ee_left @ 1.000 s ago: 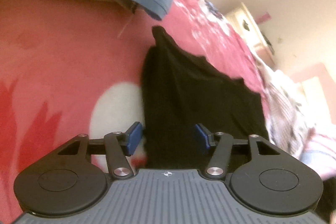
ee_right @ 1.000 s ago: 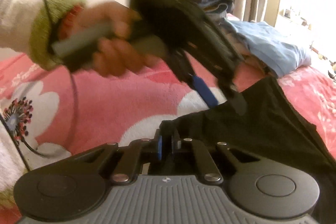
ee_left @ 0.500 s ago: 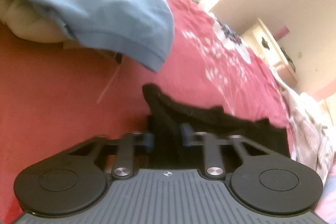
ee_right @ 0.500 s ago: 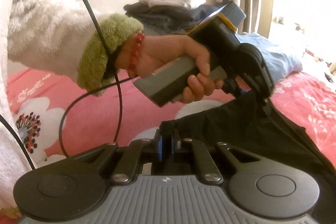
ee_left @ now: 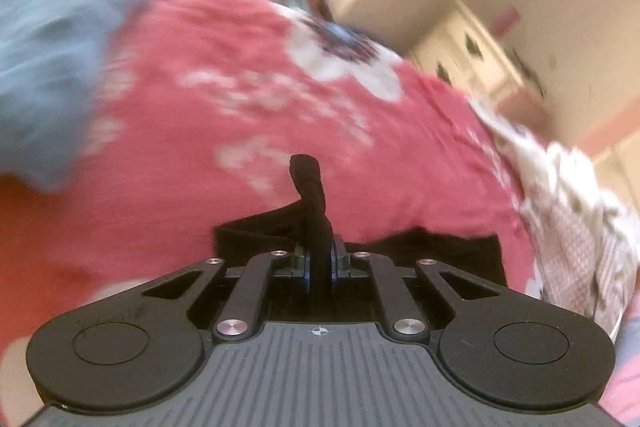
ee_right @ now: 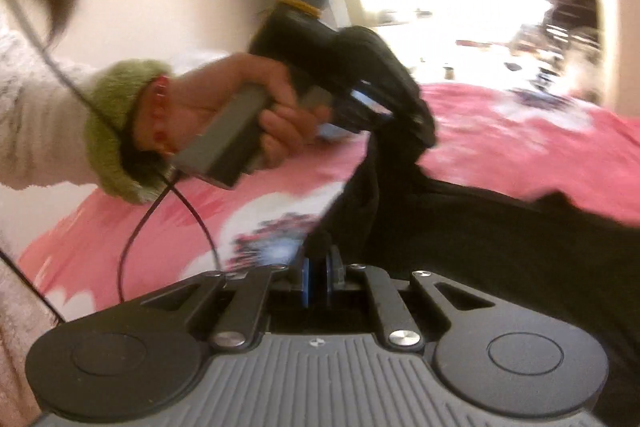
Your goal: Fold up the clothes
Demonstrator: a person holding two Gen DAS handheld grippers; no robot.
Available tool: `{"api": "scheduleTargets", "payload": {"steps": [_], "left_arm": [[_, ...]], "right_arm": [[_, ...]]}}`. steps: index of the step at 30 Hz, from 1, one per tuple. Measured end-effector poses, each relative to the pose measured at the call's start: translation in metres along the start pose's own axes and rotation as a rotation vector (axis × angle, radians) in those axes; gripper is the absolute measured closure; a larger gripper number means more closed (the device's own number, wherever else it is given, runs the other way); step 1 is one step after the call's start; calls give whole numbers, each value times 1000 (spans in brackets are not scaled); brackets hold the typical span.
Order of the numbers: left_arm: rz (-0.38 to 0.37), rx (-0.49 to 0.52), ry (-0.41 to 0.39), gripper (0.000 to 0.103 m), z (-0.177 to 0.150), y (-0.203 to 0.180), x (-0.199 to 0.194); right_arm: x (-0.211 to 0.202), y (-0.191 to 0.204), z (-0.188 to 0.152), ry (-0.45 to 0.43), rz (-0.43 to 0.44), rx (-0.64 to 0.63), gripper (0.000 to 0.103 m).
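Observation:
A black garment (ee_right: 500, 247) lies partly on the pink flowered bedspread (ee_left: 240, 115). My left gripper (ee_left: 319, 263) is shut on a corner of it; a strip of the black cloth (ee_left: 310, 195) sticks up between the fingers. In the right wrist view the left gripper (ee_right: 384, 107) is held up in a hand, with the garment hanging from it. My right gripper (ee_right: 318, 269) is shut on another edge of the black garment, low near the bed.
A blue shirt (ee_left: 48, 59) lies on the bed at the left. A patterned white cloth (ee_left: 580, 211) lies at the bed's right edge. A cream cabinet (ee_left: 472, 51) stands by the wall. A cable (ee_right: 168, 211) hangs from the left gripper's handle.
My left gripper closed on the black garment's corner and lifted it up and away from the bed. My right gripper stayed shut on its edge.

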State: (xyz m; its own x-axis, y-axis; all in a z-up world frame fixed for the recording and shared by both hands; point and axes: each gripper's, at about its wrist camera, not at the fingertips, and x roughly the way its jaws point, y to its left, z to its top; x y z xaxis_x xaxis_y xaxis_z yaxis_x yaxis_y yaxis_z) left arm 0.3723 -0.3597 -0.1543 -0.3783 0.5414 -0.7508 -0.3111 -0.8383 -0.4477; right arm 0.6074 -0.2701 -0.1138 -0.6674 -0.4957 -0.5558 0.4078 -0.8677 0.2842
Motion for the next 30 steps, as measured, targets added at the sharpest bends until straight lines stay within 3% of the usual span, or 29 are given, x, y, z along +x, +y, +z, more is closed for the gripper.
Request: {"api": "scheduleTargets", "payload": {"steps": [8,10,19,30], "left_arm": [[8,262,101,96,3,-131,73],[11,274,126,96,-4,-147,89],[-3,273,178,96,-19,-191,130],[-49,312,187,95,-34,-210,149]], "right_arm": [[-57,-70,-27,-78,-210,271,95],[-66,-82,-33,-87,-247,315,95],[-99,-125,-59,-112,-366,477,95],[-115,-134,-78,-95,-443,533,95]]}}
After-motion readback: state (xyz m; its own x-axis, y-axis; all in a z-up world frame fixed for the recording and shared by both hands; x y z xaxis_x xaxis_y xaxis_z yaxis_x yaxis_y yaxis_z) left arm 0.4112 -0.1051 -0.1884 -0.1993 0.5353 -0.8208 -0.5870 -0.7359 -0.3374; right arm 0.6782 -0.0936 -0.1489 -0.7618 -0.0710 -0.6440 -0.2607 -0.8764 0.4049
